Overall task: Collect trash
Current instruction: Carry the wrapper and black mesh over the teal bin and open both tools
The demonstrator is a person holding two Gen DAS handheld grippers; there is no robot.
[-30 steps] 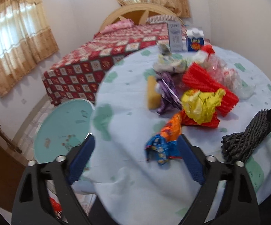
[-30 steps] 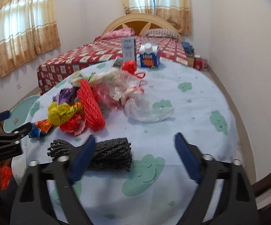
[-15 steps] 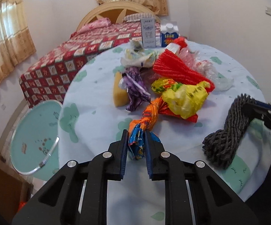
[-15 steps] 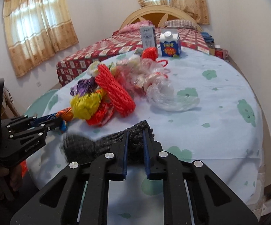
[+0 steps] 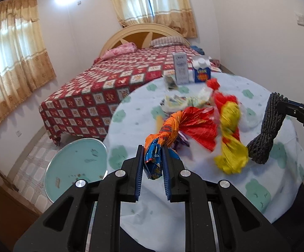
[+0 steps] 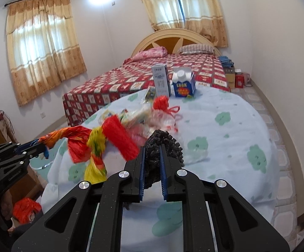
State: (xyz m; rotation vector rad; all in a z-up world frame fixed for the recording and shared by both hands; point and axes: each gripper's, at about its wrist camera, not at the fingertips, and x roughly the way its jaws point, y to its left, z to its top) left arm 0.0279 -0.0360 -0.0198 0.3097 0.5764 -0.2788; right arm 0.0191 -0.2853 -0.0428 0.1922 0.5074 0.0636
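My left gripper [image 5: 153, 157] is shut on the blue end of an orange and blue snack wrapper [image 5: 168, 130], lifted off the round table [image 5: 225, 191]. A red foil wrapper [image 5: 196, 128] and a yellow bag [image 5: 231, 147] hang from it in the air. My right gripper [image 6: 152, 157] is shut on a dark grey foam net [image 6: 162, 142], also raised; in the left wrist view that net [image 5: 267, 130] hangs at the right. A red foam net [image 6: 120, 138], clear plastic bags [image 6: 158, 119] and a red-tied bag [image 6: 161, 103] lie further back on the table.
Two cartons, a grey one [image 6: 161, 80] and a blue one [image 6: 182, 84], stand at the table's far edge. A teal round stool [image 5: 76, 163] sits left of the table. A bed [image 5: 110, 88] with a red checked cover lies behind. A red bag [image 6: 25, 210] lies low at the left.
Both grippers went from open to shut, the left on the snack wrapper, the right on the dark net. Both then rose, lifting the wrapper bundle and the net off the table.
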